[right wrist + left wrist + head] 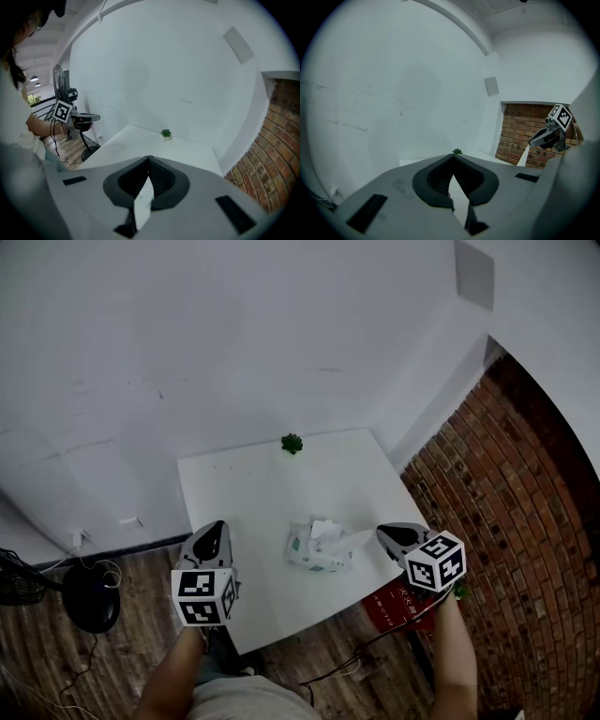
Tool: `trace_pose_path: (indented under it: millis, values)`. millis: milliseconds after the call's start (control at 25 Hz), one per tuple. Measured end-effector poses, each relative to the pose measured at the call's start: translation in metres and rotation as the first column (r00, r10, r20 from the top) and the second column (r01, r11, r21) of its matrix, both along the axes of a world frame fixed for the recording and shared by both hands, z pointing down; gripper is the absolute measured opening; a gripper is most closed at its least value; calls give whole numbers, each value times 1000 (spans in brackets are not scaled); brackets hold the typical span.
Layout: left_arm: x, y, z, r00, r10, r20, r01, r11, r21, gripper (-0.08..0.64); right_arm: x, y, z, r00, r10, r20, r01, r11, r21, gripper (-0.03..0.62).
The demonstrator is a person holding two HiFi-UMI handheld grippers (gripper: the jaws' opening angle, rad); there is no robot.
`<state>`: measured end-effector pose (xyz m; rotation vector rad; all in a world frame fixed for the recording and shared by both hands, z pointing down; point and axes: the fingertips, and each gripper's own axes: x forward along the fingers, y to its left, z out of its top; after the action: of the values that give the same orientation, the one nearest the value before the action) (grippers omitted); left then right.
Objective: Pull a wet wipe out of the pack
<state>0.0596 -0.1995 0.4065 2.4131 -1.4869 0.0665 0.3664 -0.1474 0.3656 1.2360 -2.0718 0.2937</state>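
The wet wipe pack (317,553) lies flat near the middle of the white table (253,484), white with green print. A white wipe (353,539) stretches from its top opening to my right gripper (383,533), which is shut on the wipe's end. In the right gripper view the wipe (143,202) hangs pinched between the shut jaws (149,160). My left gripper (217,527) hovers over the table's left part, apart from the pack, shut with nothing in it (453,158). The left gripper view shows the right gripper (547,136) with the wipe (523,157) trailing down.
A small green plant (292,442) stands at the table's far edge. A brick wall (506,512) runs along the right. A red object (401,606) sits on the floor by the table's near right corner, and a black fan base (91,596) stands on the wood floor at left.
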Motion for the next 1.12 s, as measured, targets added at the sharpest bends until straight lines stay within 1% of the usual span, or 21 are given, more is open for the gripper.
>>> trace_pose_path:
  millis: [280,440,600,720,800,880,960,1120]
  values:
    - [-1,2,-4,1000,6,2,-6,1000,11,0,1,4,-14,1000,21,9,-21,999,41,2]
    - [-1,1,-7,1000,15,10,-15,1000,19,0,2,9,-24,999,46,30,-48,996,76,2]
    - [0,1,-9,1000,29,11,-29,999,22,0,3,15,-35,994,92,57,-99,987,125,2]
    - [5,0,-14,999,47,11,-48,999,26,0,6,22,-45,986,149,79,-161,970,181,2]
    - [13,-3,-18,997,73,17,-74,997,33,0,8,28,-52,974,201,102,-220,949,225,2]
    - [21,-8,-24,994,105,20,-106,994,40,0,12,34,-57,954,265,142,-295,916,270,2]
    - [31,-13,-33,991,132,29,-133,990,54,0,16,43,-61,920,332,207,-383,871,307,2]
    - [54,-17,-55,982,178,58,-183,979,87,0,25,66,-60,837,434,333,-535,774,338,2]
